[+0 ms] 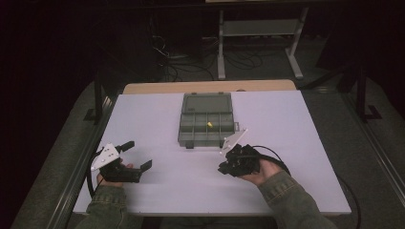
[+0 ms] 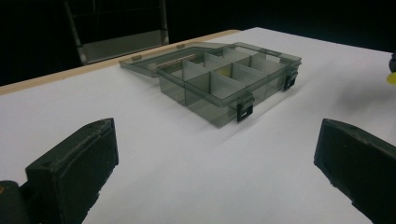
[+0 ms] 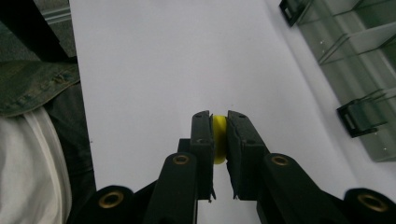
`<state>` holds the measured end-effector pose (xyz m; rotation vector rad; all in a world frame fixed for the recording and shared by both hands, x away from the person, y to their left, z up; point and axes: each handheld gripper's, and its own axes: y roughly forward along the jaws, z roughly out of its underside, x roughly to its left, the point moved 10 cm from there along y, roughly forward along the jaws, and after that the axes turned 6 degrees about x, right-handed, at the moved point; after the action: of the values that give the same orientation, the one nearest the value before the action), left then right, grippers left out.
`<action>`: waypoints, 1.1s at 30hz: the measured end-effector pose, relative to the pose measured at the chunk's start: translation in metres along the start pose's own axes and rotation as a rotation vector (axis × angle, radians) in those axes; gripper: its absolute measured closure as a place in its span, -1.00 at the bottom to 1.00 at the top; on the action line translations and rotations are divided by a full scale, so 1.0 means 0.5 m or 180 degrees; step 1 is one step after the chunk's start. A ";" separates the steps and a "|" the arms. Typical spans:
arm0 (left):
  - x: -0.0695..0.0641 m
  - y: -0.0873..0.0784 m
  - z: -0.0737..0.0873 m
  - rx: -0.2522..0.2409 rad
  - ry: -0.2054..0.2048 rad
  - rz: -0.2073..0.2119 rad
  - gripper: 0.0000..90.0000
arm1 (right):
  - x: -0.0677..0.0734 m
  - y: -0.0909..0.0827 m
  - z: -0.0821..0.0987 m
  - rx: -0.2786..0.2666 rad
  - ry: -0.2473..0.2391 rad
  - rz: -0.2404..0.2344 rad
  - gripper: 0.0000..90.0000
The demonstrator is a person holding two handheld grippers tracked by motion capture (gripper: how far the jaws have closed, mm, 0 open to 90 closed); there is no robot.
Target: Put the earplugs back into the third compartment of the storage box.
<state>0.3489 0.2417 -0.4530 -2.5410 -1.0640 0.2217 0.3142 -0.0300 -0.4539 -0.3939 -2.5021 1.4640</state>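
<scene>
Yellow piece: a small round yellow plastic piece (image 3: 219, 140) sits pinched between the two black jaws of the right gripper (image 3: 219, 122), above the white worktop (image 3: 163, 70) and clear of it.
Right gripper: its jaws are closed on the yellow piece, whose edges show above and below the pads; in the high view the gripper (image 1: 228, 166) hangs just in front of the box's near right corner, cradled in the person's right hand (image 1: 263, 172).
Organiser box: a smoky grey transparent plastic compartment box (image 1: 206, 126) lies at the far middle of the worktop, its lid (image 1: 207, 102) folded flat away from the person.
Box contents: a second small yellow piece (image 1: 209, 124) rests in a middle compartment.
Box latches: two black clips (image 2: 244, 111) hang on the near wall of the box.
Left gripper: the left gripper (image 1: 135, 154) rests low at the near left of the worktop, well apart from the box, its jaws spread wide with nothing between them.
Left hand: the left hand (image 1: 111, 175), in an olive sleeve, grips the gripper's body.
</scene>
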 end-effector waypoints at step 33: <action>0.002 0.001 0.002 0.0017 0.0006 -0.0019 -1.00 | -0.156 -0.021 -0.117 -0.0066 0.0027 0.0177 0.80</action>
<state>0.3496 0.2425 -0.4541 -2.5323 -1.0689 0.2201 0.4049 -0.0135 -0.4206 -0.4761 -2.5207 1.4546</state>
